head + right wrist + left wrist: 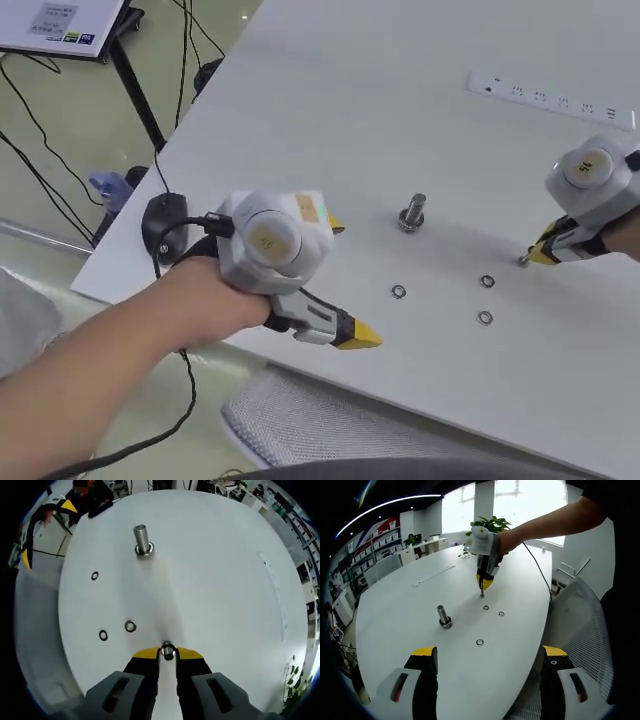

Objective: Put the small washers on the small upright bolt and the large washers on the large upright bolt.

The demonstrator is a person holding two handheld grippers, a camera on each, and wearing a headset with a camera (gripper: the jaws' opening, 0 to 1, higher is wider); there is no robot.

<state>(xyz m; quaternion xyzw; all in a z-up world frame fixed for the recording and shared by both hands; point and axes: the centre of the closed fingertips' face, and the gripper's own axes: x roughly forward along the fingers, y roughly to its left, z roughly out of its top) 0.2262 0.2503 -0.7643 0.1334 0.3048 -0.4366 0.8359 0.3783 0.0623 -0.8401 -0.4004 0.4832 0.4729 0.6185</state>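
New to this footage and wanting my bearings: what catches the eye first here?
A tall silver upright bolt stands alone in the middle of the white table, with three small silver ring washers lying loose nearer the person. At the right, the right gripper is closed on a small silver upright bolt, while the left gripper hangs open by the table's near edge.

Nothing I can read for certain. Round sticker (587, 167) on my right gripper (527, 259): two dark figures, too blurred to tell. Round yellow sticker (268, 238) on my left gripper (348, 280): faint marks, illegible. Screen (60, 25) beside the table: lines of print, too small.
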